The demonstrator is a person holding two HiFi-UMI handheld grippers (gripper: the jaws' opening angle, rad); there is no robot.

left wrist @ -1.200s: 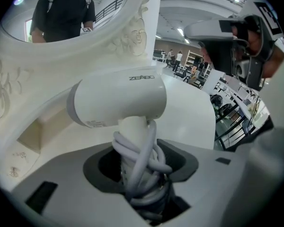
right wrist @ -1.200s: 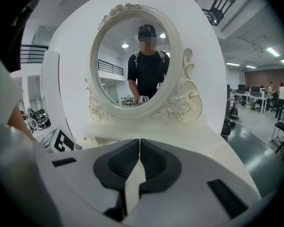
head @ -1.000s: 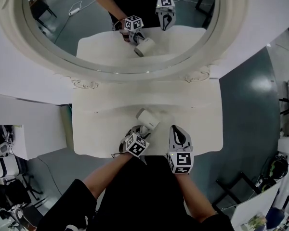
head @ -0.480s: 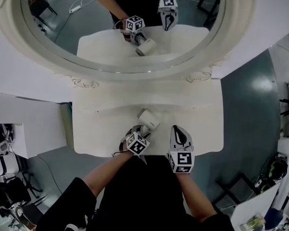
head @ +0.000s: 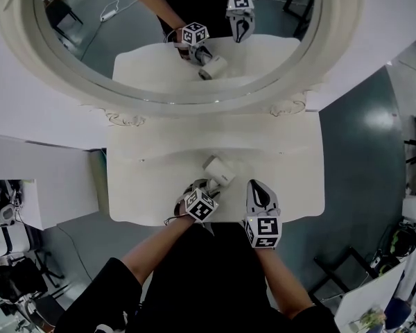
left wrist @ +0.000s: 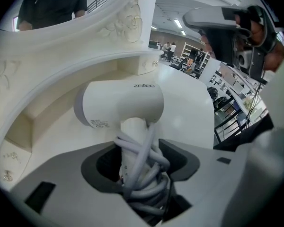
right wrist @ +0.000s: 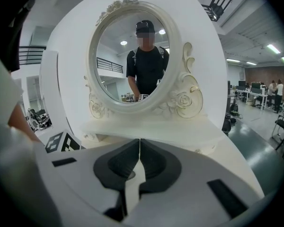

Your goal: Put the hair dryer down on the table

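Observation:
The white hair dryer [head: 218,171] lies on the white dressing table [head: 291,151] near its front edge, barrel pointing away from me. In the left gripper view its barrel [left wrist: 123,105] fills the middle. Its handle, wrapped in grey cord [left wrist: 144,174], stands between the jaws of my left gripper [left wrist: 142,160]. Those jaws are opening, and dark space shows beside the handle on the left side. My right gripper [head: 258,189] rests just right of the dryer, shut with nothing in it, its jaws meeting [right wrist: 139,148].
A large oval mirror [head: 173,33] in a carved white frame stands at the table's back and reflects both grippers and the dryer. A raised shelf [right wrist: 146,126] runs below it. Grey floor lies to the right of the table [head: 360,158].
Only the head view has shifted a little. The dryer and both grippers stay where they were on the table.

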